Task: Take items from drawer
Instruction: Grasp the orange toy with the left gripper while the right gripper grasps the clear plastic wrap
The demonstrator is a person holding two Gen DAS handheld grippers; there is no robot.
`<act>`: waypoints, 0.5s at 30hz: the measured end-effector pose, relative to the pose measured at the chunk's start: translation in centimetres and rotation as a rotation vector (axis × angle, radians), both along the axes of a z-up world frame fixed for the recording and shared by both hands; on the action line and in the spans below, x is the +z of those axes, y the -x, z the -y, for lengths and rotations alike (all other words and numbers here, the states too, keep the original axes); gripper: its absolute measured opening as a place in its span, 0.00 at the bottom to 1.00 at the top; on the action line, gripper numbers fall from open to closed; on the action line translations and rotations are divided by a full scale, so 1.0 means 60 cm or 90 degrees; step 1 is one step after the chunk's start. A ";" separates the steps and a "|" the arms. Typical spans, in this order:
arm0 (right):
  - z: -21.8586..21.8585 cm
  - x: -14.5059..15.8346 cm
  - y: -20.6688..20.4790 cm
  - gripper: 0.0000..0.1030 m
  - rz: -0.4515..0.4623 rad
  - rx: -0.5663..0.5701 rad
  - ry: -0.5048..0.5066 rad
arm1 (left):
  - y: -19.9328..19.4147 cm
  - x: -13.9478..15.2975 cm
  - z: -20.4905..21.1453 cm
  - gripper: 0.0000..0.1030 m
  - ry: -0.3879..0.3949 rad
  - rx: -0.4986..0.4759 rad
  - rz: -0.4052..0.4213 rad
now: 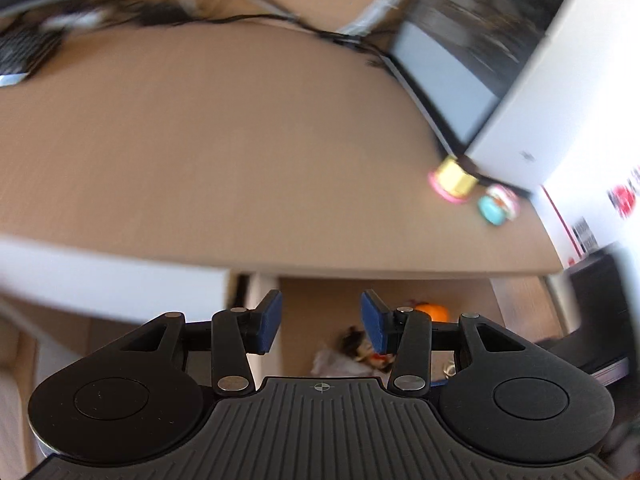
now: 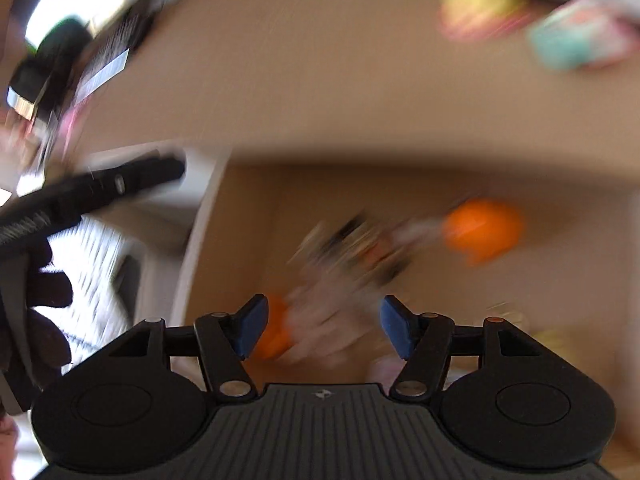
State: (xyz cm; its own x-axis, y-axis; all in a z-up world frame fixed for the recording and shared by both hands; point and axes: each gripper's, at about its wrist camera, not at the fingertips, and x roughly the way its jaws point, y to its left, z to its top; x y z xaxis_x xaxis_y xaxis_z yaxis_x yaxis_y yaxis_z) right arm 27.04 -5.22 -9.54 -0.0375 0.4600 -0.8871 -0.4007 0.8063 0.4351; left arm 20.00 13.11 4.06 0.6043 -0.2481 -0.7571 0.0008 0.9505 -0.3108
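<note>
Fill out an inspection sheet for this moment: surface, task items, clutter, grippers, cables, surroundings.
Surface: tan desk top, mostly bare.
Job's things: open drawer below the desk edge holds an orange ball and a blurred pile of small items.
Clutter: two small toys on the desk beside a white box.
Grippers: left gripper and right gripper open, empty, over the drawer.
Cables: black cables along the desk's far side.
Surroundings: keyboard at far left; right view heavily blurred.
</note>
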 end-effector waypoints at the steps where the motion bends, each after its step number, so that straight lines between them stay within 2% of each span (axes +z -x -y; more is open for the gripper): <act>1: -0.021 -0.013 0.010 0.61 -0.010 0.017 0.022 | 0.010 -0.001 -0.009 0.46 0.009 0.015 0.002; 4: -0.077 -0.062 0.007 0.61 -0.026 0.050 0.089 | 0.038 -0.003 -0.025 0.46 0.023 0.035 0.007; 6: -0.091 -0.086 0.009 0.56 -0.030 0.070 0.125 | 0.042 -0.007 -0.029 0.46 0.022 0.028 0.001; 8: -0.094 -0.100 0.013 0.30 -0.032 0.095 0.149 | 0.043 -0.008 -0.028 0.46 0.014 0.010 -0.008; 10: -0.076 -0.096 0.015 0.17 -0.022 0.094 0.151 | 0.042 -0.012 -0.025 0.46 0.010 -0.010 -0.016; 11: -0.060 -0.091 0.012 0.13 -0.013 0.082 0.150 | 0.040 -0.015 -0.022 0.46 0.009 -0.019 -0.020; 15: 0.041 -0.064 -0.008 0.10 0.031 -0.036 0.146 | 0.021 -0.026 0.007 0.45 0.013 -0.073 -0.033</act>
